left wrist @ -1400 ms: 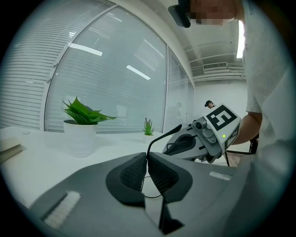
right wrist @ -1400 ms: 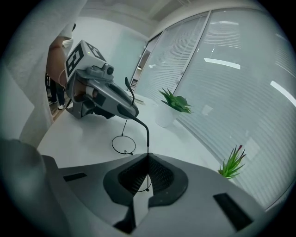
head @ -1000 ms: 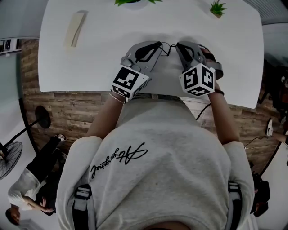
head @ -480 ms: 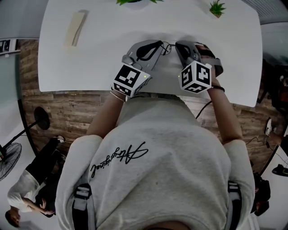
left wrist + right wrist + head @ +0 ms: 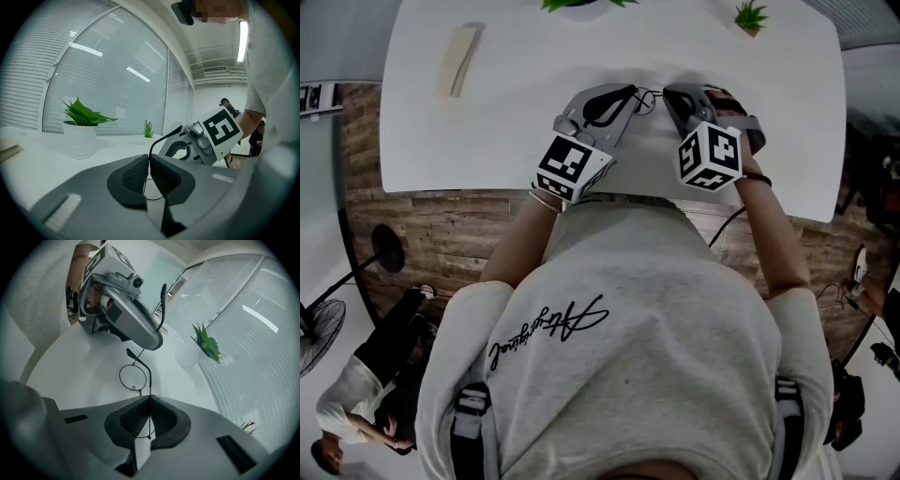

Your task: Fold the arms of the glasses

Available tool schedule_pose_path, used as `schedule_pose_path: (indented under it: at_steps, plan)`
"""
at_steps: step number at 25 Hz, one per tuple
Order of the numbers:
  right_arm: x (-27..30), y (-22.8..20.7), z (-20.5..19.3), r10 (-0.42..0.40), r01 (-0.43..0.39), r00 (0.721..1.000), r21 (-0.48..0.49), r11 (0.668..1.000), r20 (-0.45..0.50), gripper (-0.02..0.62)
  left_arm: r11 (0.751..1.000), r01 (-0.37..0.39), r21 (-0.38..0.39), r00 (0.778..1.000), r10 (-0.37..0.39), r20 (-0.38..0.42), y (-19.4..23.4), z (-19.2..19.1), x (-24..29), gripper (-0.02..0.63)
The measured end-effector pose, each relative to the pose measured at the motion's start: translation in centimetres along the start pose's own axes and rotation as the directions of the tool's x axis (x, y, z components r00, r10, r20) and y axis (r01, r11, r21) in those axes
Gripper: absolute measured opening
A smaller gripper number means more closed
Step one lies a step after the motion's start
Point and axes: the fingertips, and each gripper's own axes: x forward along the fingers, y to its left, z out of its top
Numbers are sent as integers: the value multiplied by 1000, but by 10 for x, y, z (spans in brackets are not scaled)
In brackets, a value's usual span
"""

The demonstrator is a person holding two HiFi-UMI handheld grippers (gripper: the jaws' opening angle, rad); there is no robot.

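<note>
A thin black wire pair of glasses (image 5: 649,97) hangs just above the white table (image 5: 441,141), held between both grippers. My left gripper (image 5: 628,96) is shut on the wire frame, and in the left gripper view one arm (image 5: 165,136) rises from the closed pads (image 5: 136,174). My right gripper (image 5: 672,96) is shut on the frame's other side. In the right gripper view a round lens (image 5: 132,377) and a bent arm (image 5: 140,361) show past its closed pads (image 5: 136,417). The other arm (image 5: 163,303) sticks up beside the left gripper (image 5: 126,317).
A beige flat object (image 5: 457,59) lies at the table's far left. Two potted plants (image 5: 753,16) (image 5: 581,4) stand along the far edge, seen as a white pot (image 5: 80,136) and a small plant (image 5: 148,129). The person's torso presses against the table's near edge.
The right gripper's marker cube has shifted slightly up and turned, bringing that gripper a little closer to the left one. The left gripper has barely moved.
</note>
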Motion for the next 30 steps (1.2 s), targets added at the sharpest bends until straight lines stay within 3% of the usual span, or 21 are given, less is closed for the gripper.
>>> schedule_pose_path:
  at_steps: [30]
  plan:
    - [-13,10,-1,75,-82,992,73,994,103,64,997,-74,1,997,74,-6,5,-3,1,11]
